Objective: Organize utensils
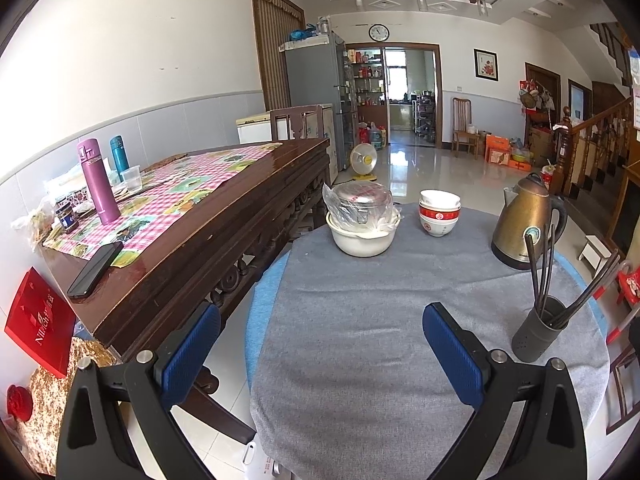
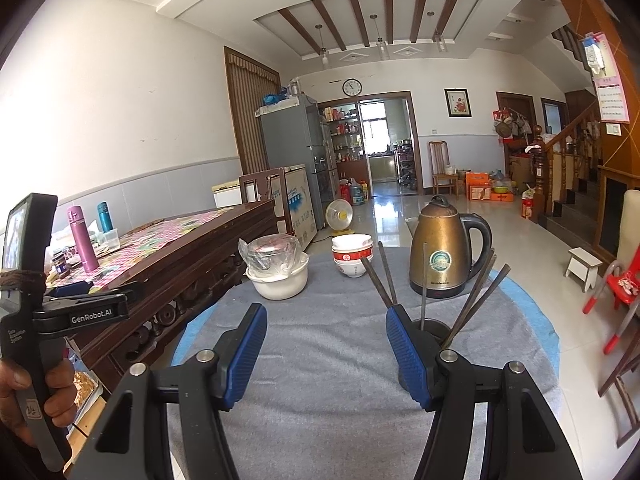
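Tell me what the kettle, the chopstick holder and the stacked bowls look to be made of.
Kettle: metal, brassy, dulled sheen, black plastic-looking handle. Chopstick holder: matte dark grey, holes low on its side, probably plastic. Stacked bowls: glossy white with red bands, likely ceramic.

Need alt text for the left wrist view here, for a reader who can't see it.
The open left gripper, its blue-padded jaws empty, hovers over a round table under a grey cloth. A dark holder of chopsticks stands at right, with a brass-coloured kettle, stacked bowls and a bagged pot in a white basin behind.
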The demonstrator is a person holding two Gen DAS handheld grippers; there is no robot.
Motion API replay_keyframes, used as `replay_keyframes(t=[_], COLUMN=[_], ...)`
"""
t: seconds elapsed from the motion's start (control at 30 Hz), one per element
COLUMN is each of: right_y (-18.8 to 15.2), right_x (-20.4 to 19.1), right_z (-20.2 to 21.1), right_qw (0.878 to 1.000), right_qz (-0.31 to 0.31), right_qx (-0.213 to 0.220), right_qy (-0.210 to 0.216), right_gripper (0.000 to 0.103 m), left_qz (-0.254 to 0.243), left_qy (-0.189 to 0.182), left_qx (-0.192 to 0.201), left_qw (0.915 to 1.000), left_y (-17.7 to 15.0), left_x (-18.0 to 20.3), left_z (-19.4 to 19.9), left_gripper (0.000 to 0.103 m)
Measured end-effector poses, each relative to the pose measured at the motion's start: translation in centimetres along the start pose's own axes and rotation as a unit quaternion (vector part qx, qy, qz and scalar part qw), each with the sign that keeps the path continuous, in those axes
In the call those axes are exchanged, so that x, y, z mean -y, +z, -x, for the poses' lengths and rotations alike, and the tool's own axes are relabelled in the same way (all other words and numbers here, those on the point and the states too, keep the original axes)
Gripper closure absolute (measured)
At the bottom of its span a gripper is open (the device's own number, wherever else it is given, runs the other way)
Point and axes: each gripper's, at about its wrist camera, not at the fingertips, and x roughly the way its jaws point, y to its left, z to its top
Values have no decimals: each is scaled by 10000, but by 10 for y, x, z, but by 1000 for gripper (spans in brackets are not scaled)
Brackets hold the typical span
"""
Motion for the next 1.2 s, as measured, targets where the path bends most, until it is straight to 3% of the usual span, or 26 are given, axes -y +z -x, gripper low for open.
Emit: replay_keyframes(t=[0.8, 1.2], right_y=[-2, -12], right_x=[37, 60], right_z=[6, -13], right_qw=[9994, 9985], right_qz=[-272, -472], right_qx=[68, -165], right_qy=[-189, -203], right_gripper=[37, 37], left_qz=[-278, -659], left_qy=[217, 9], left_qx=[-234, -385], left_qw=[9991, 9971], left_y=[-11, -16], left_x=[18, 63], left_z=[-16, -28], left_gripper=[2, 2])
